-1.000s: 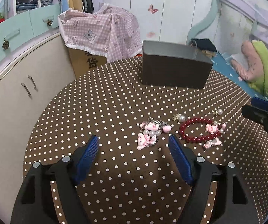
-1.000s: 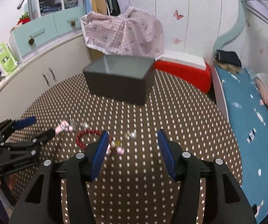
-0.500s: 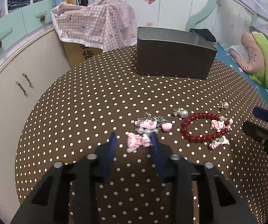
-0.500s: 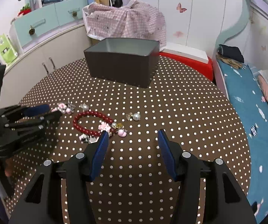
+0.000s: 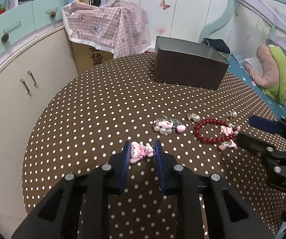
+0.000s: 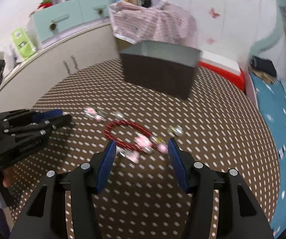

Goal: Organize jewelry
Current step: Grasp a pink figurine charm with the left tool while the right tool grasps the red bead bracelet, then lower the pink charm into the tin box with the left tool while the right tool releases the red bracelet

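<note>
On the dotted tablecloth (image 5: 103, 109), short of the dark box (image 5: 188, 67), a pink charm (image 5: 141, 151) is clamped between the narrowed jaws of the left gripper (image 5: 141, 153), which were wide apart a second ago. The right gripper (image 6: 142, 149) is held half open and empty over the red bead bracelet (image 6: 127, 134), its jaws having just closed slightly.

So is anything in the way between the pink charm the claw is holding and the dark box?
Nothing visible blocks it. The left gripper pinches the pink charm; bare dotted tablecloth runs up to the dark box. The pearl cluster lies off to the right.
</note>
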Motion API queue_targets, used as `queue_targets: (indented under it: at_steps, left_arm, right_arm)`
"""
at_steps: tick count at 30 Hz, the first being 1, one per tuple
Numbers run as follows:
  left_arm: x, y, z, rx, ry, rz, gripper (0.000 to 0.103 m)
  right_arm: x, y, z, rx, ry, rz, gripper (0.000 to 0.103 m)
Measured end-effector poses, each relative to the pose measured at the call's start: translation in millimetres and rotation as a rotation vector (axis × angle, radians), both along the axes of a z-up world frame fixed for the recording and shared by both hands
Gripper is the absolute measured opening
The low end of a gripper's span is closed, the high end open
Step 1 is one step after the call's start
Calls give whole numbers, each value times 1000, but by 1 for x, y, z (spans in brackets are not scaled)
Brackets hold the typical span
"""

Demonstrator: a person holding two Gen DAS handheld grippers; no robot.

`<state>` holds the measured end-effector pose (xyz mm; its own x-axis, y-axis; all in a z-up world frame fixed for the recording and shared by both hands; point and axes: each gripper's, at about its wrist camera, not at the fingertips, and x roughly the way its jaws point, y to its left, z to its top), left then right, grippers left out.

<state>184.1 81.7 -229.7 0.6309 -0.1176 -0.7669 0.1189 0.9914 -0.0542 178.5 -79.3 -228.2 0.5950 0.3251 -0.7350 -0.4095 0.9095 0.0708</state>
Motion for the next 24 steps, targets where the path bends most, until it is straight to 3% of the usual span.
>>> queue_targets:
  at_steps: [5,11,13,16,19,24]
  left_arm:
    - [-11,8,4,-34,-4,4,23]
    - [-16,15,7,-66,-1,4,22]
    - [-15,14,8,-71,-2,-2,23]
    - [-14,12,9,-88,-3,-14,23]
    - [-11,9,13,-95,-10,-24,23]
    - [-3,4,30,-125,-34,-59,23]
  right_arm:
    - [10,36,-6,-61,36,116,44]
    - [24,45,-20,-80,109,132,34]
    - [27,45,-18,-81,117,140,20]
    - [30,47,-16,-68,140,173,8]
    - [31,45,-12,-66,132,162,8]
    - [33,19,15,43,100,120,8]
